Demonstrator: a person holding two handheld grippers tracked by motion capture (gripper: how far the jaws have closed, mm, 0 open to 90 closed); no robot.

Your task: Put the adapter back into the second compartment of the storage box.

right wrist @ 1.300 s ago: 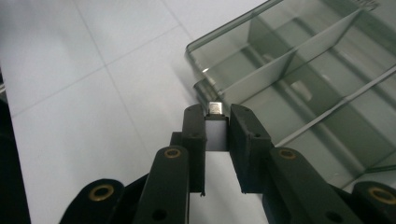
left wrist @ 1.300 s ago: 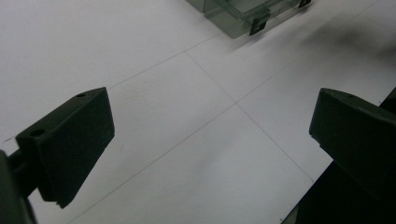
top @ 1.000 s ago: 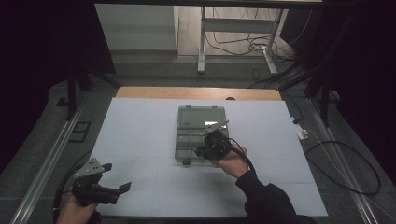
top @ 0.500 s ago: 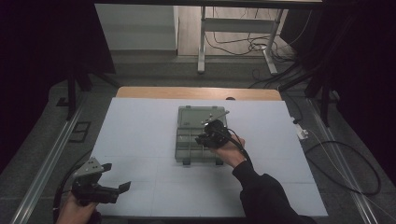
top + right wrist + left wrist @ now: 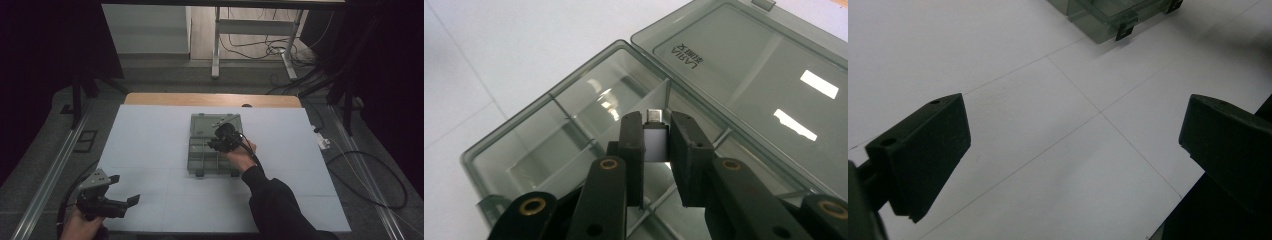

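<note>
One left gripper [image 5: 125,195], black, blocky jaws held apart over a matte white table [image 5: 1038,125]. One small dark adapter [image 5: 655,140] with metal plug, clamped in the right gripper [image 5: 656,137] above one smoky, glossy, rectangular plastic box [image 5: 574,130], lid open.

Smoky grey translucent plastic compartment box [image 5: 574,140], lid bearing white lettering, lay beneath the black right gripper [image 5: 656,132]. Between its black jaws: small dark grey adapter with silver metal plug [image 5: 655,131]. Black left gripper [image 5: 1073,150] was above the white, thinly grid-lined table sheet [image 5: 1048,125].
</note>
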